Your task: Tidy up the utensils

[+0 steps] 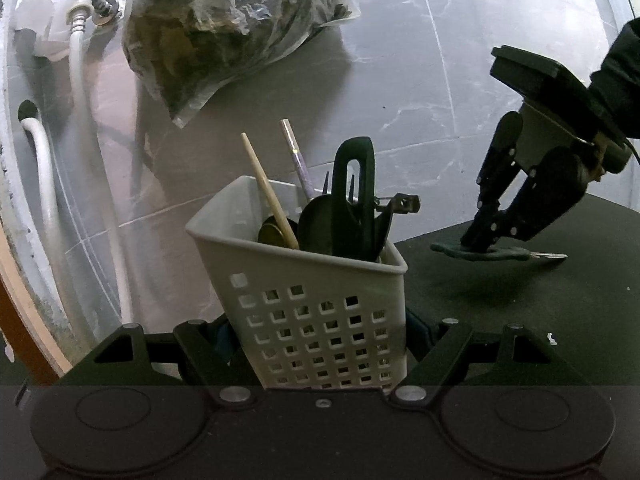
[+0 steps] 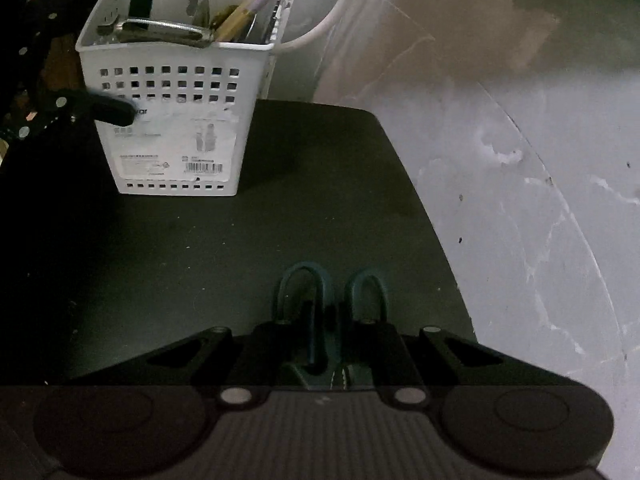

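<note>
The white perforated basket [image 1: 304, 280] stands on the dark tabletop [image 1: 540, 320], near its edge, with a tiled wall [image 1: 400, 100] behind. The left tongs [image 1: 320, 344] are clamped on the basket's lower walls, one finger [image 2: 108, 110] pressing its labelled side, steadying it.

Already stowed upright in the basket: a wooden chopstick [image 1: 268, 190], a lilac-handled utensil [image 1: 296, 156], a dark looped handle [image 1: 354, 196], and several dark and metal pieces that cannot be told apart.

One item is outstanding: teal-handled scissors [image 1: 496, 252] lying well to the side of the basket. The right tongs [image 1: 486, 242] point steeply down over them, jaws closed to a narrow gap on the handle. In the right wrist view both finger loops [image 2: 332, 296] project forward from between the jaws, so the scissors are judged to be gripped. Whether they have cleared the tabletop cannot be told.

Judgement: the task is mostly complete. Remaining work is to carry the scissors across and lower them into the basket. No other loose utensil appears on the tabletop in either view.
</note>
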The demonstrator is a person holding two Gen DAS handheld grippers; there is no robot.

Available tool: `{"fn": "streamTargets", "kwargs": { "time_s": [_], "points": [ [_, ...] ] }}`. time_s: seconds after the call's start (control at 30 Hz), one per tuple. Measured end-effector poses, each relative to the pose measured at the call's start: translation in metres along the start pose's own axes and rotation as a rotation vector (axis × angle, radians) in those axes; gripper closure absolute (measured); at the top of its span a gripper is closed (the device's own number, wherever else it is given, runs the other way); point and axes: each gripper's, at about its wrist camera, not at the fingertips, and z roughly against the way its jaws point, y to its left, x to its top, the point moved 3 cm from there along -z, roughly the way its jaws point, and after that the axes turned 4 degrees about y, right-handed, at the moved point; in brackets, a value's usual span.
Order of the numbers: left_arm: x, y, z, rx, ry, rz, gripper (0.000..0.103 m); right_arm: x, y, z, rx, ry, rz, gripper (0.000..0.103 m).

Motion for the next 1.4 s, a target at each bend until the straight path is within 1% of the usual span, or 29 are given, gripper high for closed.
{"fn": "streamTargets", "kwargs": {
  "time_s": [0.07,0.1,0.17,0.27,0.3,0.4,0.47,0.57,0.63,0.67,0.7,0.8,0.83,0.93,1.0,1.07,1.13,1.17,1.2,1.23,1.27,1.3,1.33,1.4],
  "points": [
    [0.000,0.001,0.000,-0.004,0.001,-0.002,0.022,0.000,0.000,0.005,-0.021,-0.024,-0.042,0.093],
    [0.000,0.001,0.000,-0.006,0.001,-0.003,0.022,0.011,0.002,0.009,-0.034,-0.040,-0.065,0.093],
    [0.000,0.000,0.000,-0.008,0.001,-0.004,0.022,0.009,-0.005,0.020,-0.073,-0.094,-0.135,0.093],
    [0.000,0.001,0.000,-0.011,-0.001,-0.003,0.022,0.012,-0.011,0.050,-0.150,-0.213,-0.258,0.093],
    [0.000,0.001,0.000,-0.012,-0.002,-0.003,0.022,0.014,-0.011,0.064,-0.180,-0.270,-0.308,0.093],
    [0.000,0.001,-0.001,-0.017,-0.006,-0.005,0.022,0.022,-0.007,0.101,-0.245,-0.406,-0.385,0.093],
    [0.000,0.002,-0.002,-0.023,-0.008,-0.009,0.022,0.031,-0.002,0.125,-0.283,-0.496,-0.405,0.093],
    [0.001,0.004,-0.003,-0.031,-0.010,-0.013,0.022,0.046,0.005,0.156,-0.323,-0.602,-0.395,0.095],
    [0.001,0.004,-0.004,-0.036,-0.011,-0.015,0.022,0.059,0.010,0.179,-0.335,-0.666,-0.369,0.098],
    [0.002,0.004,-0.005,-0.038,-0.011,-0.016,0.022,0.066,0.012,0.191,-0.336,-0.692,-0.349,0.103],
    [0.002,0.005,-0.005,-0.039,-0.011,-0.016,0.022,0.073,0.016,0.202,-0.337,-0.722,-0.324,0.103],
    [0.001,0.004,-0.006,-0.042,-0.015,-0.017,0.022,0.090,0.022,0.216,-0.306,-0.753,-0.269,0.103],
    [0.002,0.004,-0.006,-0.043,-0.017,-0.017,0.022,0.094,0.024,0.215,-0.294,-0.750,-0.252,0.103],
    [0.002,0.004,-0.008,-0.040,-0.017,-0.008,0.022,0.103,0.029,0.206,-0.308,-0.705,-0.211,0.103],
    [0.002,0.005,-0.008,-0.043,-0.019,-0.008,0.022,0.103,0.029,0.195,-0.286,-0.674,-0.252,0.103],
    [0.002,0.005,-0.008,-0.045,-0.020,-0.009,0.022,0.094,0.029,0.183,-0.272,-0.624,-0.303,0.102],
    [0.002,0.006,-0.008,-0.045,-0.022,-0.007,0.022,0.077,0.028,0.169,-0.247,-0.582,-0.392,0.097],
    [0.002,0.005,-0.008,-0.045,-0.022,-0.009,0.022,0.068,0.026,0.162,-0.222,-0.558,-0.444,0.090],
    [0.002,0.005,-0.008,-0.045,-0.022,-0.009,0.022,0.059,0.025,0.154,-0.204,-0.530,-0.495,0.075],
    [0.002,0.005,-0.008,-0.046,-0.022,-0.010,0.022,0.046,0.024,0.144,-0.201,-0.500,-0.553,0.065],
    [0.002,0.005,-0.008,-0.047,-0.022,-0.012,0.022,0.038,0.023,0.135,-0.191,-0.472,-0.600,0.044],
    [0.002,0.005,-0.008,-0.048,-0.022,-0.015,0.022,0.027,0.022,0.125,-0.175,-0.436,-0.663,0.031],
    [0.002,0.005,-0.008,-0.048,-0.021,-0.016,0.022,0.014,0.022,0.115,-0.164,-0.404,-0.735,0.029],
    [0.002,0.005,-0.008,-0.049,-0.020,-0.017,0.022,-0.008,0.024,0.096,-0.145,-0.331,-0.876,0.018]
  ]
}}
